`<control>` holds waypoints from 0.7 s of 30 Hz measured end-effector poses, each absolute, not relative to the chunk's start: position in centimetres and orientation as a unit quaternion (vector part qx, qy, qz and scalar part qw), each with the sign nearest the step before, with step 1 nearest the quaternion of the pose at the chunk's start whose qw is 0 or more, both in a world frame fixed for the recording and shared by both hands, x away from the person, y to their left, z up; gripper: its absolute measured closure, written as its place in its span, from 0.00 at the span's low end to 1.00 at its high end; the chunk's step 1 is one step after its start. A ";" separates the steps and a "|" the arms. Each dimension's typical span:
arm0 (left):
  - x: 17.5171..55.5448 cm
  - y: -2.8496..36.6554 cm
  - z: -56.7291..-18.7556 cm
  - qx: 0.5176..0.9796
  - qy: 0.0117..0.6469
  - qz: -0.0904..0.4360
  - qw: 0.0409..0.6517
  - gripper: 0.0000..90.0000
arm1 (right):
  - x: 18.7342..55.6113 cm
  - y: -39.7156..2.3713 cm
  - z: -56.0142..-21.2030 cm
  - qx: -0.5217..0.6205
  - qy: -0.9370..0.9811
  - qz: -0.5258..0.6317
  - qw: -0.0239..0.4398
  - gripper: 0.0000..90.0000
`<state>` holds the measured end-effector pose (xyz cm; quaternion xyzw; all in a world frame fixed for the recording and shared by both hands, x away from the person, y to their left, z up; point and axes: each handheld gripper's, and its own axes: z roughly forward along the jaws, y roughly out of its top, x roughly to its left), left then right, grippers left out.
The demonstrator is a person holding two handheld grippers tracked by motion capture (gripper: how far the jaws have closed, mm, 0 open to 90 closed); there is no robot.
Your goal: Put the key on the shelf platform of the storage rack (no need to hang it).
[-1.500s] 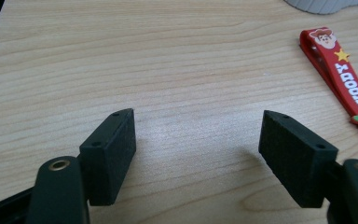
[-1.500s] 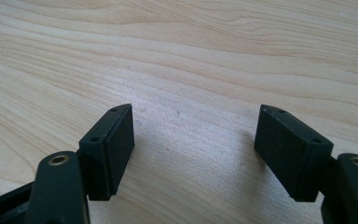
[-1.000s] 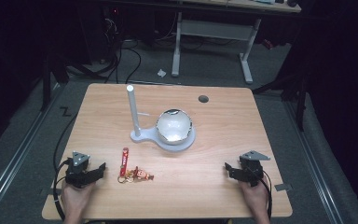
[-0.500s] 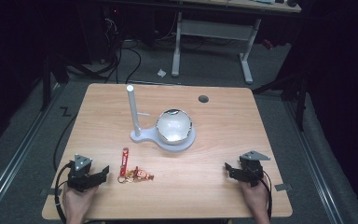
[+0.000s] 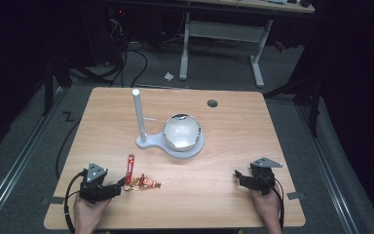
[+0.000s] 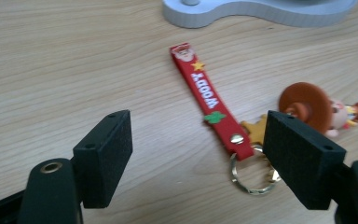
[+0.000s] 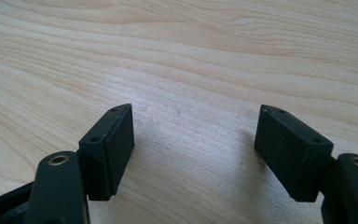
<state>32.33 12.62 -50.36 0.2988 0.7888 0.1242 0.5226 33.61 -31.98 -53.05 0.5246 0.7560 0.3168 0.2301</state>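
left gripper (image 5: 111,189): sitting at the near left of the tabletop (image 5: 233,141) in the person's left hand (image 5: 88,214), jaws standing wide apart, gripping nothing, pointing right toward the keychain
right gripper (image 5: 241,178): sitting at the near right in the right hand (image 5: 267,207), jaws standing wide apart over bare wood, gripping nothing
keychain (image 6: 205,95): lying flat on the tabletop, near left of centre, just right of the left gripper; red strap lettered WOODY running toward the far side, metal ring (image 6: 251,172) at its near end
figure (image 6: 326,109): small toy with a brown hat, lying just right of the ring, partly hiding behind the left gripper's right jaw in the left gripper view
stand (image 5: 168,141): white base with an upright post, sitting mid-tabletop, beyond the keychain, apart from it
bowl (image 5: 181,131): shiny, resting on the stand's round right part
hole (image 5: 212,103): sitting near the far edge, right of centre
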 end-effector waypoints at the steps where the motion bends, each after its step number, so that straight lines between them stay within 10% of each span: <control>1: 32.3 12.6 -50.4 0.299 0.789 0.124 0.523 0.27 | 33.6 -32.0 -53.1 0.525 0.756 0.317 0.230 0.32; 21: 31.1 7.8 -50.5 0.386 0.760 0.092 0.515 0.26 | 33.6 -32.0 -53.1 0.524 0.756 0.317 0.230 0.32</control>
